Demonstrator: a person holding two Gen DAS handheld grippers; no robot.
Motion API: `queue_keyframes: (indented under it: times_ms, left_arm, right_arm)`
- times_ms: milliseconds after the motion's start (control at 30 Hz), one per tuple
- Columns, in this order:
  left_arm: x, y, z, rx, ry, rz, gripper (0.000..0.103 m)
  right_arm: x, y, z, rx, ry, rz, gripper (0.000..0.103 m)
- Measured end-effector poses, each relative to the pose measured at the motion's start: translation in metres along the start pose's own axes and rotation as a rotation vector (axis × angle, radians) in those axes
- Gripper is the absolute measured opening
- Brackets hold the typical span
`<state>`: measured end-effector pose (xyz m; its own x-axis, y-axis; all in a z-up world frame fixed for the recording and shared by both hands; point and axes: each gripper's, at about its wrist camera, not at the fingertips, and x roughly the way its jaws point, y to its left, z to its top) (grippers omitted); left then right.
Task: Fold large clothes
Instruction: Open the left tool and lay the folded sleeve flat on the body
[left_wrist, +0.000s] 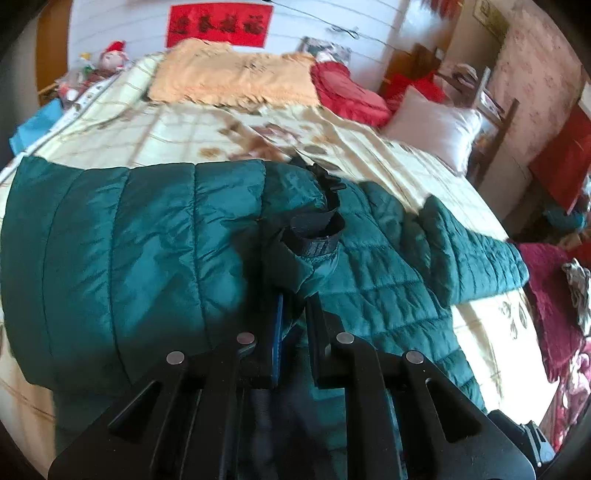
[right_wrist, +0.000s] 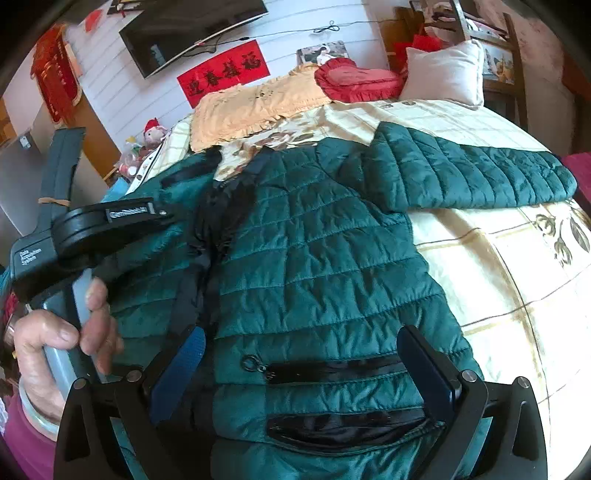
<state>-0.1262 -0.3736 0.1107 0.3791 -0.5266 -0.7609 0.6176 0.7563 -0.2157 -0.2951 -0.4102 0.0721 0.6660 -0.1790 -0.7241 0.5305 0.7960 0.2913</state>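
My left gripper (left_wrist: 295, 295) is clamping a fold of the dark green quilted jacket (left_wrist: 155, 236), its two black fingers drawn together on the cloth just below the sleeve's black cuff (left_wrist: 314, 236); the sleeve is lying folded across the jacket's body; my right gripper (right_wrist: 303, 354) is hanging with its jaws spread wide and nothing between them, the blue pad of one finger (right_wrist: 184, 358) sitting over the jacket's lower front near a black pocket zip (right_wrist: 332, 369); in the right wrist view my left hand (right_wrist: 62, 332) is showing at the left edge, wrapped round the grey handle of the other tool; the jacket is lying front-up on a cream bedspread (right_wrist: 498, 258) printed with brown flowers, its black front zip running up the middle and one sleeve (right_wrist: 480, 173) stretching out flat to the right; beyond it, at the head of the bed, a peach fringed cloth (right_wrist: 251, 107), a red heart-shaped cushion (right_wrist: 354, 81) and a white pillow (right_wrist: 447, 70) are resting side by side; a red banner (right_wrist: 225, 74) with black characters is hanging on the white wall behind.
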Motion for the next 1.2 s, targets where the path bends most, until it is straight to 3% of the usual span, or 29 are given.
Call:
queue_keyframes:
  times_ms: [167, 300, 400, 467, 567, 800, 933, 1133, 1200]
  left_arm:
    - [0.019, -0.016, -0.009, 0.046, 0.028, -0.003, 0.011]
    - [0.032, -0.018, -0.017, 0.056, 0.054, -0.043, 0.011]
    - [0.037, -0.011, -0.021, 0.008, 0.079, -0.1, 0.012]
    - [0.037, -0.007, -0.02, -0.002, 0.091, -0.131, 0.021]
    - [0.029, -0.003, -0.02, 0.004, 0.083, -0.173, 0.042]
    - [-0.029, 0.027, -0.013, -0.01, -0.034, -0.164, 0.053]
    - [-0.058, 0.065, -0.01, -0.04, -0.079, -0.102, 0.06]
    - [-0.079, 0.133, -0.017, -0.09, -0.112, 0.148, 0.06]
    - [-0.08, 0.151, -0.02, -0.115, -0.105, 0.195, 0.06]
  right_arm:
    - [-0.003, -0.004, -0.001, -0.004, -0.017, -0.016, 0.103]
    - [-0.007, -0.006, 0.0, -0.013, -0.034, -0.021, 0.103]
    - [-0.005, -0.006, -0.001, -0.015, -0.025, -0.005, 0.103]
    - [-0.005, -0.005, -0.001, -0.02, -0.025, -0.009, 0.103]
    - [-0.005, -0.003, -0.001, -0.018, -0.022, -0.008, 0.103]
    - [-0.005, -0.001, 0.004, 0.003, -0.016, -0.006, 0.103]
    - [0.001, 0.009, 0.009, -0.012, -0.009, 0.011, 0.103]
    - [0.029, 0.023, 0.033, -0.034, 0.01, 0.031, 0.103]
    - [0.043, 0.025, 0.044, -0.018, 0.025, 0.044, 0.103]
